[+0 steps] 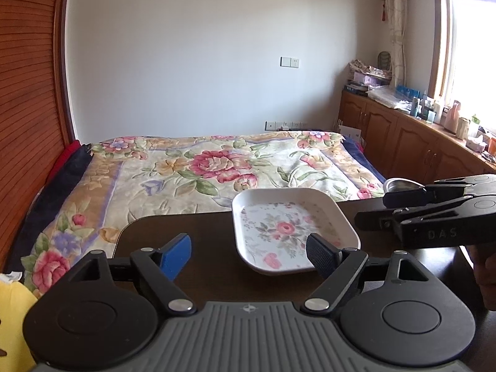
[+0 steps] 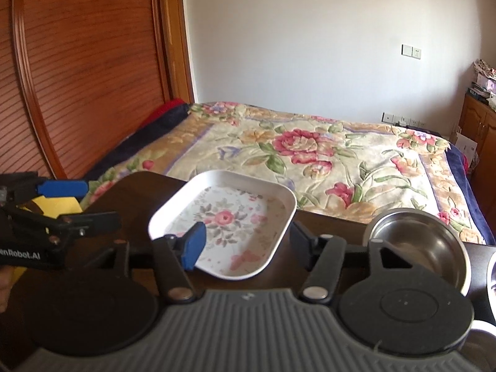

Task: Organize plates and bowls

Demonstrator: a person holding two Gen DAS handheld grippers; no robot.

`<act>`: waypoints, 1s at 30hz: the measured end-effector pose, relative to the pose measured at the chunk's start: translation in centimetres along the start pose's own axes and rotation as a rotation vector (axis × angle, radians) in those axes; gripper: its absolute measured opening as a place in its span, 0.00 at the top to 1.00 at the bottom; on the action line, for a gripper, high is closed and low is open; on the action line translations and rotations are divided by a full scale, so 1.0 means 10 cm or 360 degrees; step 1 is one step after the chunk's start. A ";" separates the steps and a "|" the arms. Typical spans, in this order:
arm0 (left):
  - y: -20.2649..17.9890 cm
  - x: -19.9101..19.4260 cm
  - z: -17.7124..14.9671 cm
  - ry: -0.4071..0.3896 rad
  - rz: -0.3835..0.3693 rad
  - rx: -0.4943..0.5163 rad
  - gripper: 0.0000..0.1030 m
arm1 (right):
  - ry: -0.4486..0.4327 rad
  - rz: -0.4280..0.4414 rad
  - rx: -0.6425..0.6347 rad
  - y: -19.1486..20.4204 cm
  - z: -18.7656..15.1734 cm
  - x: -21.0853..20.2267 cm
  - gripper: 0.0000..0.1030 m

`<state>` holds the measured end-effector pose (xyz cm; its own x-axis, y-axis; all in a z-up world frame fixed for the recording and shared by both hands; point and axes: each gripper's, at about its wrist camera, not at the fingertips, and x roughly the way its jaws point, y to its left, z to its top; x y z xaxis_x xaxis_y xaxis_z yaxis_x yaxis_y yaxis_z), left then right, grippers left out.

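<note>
From the left wrist, the left tongs [image 1: 249, 254] hang over the near part of the dark counter [image 1: 201, 232] with their blue pads wide apart and nothing between them. The plate [image 1: 293, 228], white and rectangular with a flower print, sits on the counter just right of the middle, its far edge at the counter's far edge; the right pad overlaps its near right corner, though contact cannot be told. At the right, the right tongs [image 1: 370, 209] reach in sideways above the counter, fingers spread, holding nothing. A steel bowl [image 1: 400, 184] peeks out behind them at the far right. Beyond the counter lies the bed [image 1: 192, 170] under a floral cover.

From the right wrist, the right tongs [image 2: 243, 245] stand open, the plate [image 2: 235, 217] straddled by the two pads: the left pad shows over the plate's floor, the right one just outside its right rim. No grip shows. The bowl [image 2: 424, 241] rests on the counter [image 2: 133, 192] to the right of the plate, near but apart. The left tongs [image 2: 80, 203] enter from the left, also open, above the counter's left end.
</note>
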<state>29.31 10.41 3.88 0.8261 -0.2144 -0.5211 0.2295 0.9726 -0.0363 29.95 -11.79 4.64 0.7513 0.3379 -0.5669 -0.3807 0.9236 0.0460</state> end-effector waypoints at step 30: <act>0.14 0.80 -0.01 0.0199 -0.0030 -0.0112 0.58 | 0.0255 -0.0062 0.0171 -0.17 0.00 0.61 0.63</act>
<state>36.23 10.05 -0.40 0.7502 -0.2241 -0.6221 0.2042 0.9733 -0.1044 35.17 -11.31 1.12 0.6657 0.2763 -0.6932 -0.2868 0.9523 0.1041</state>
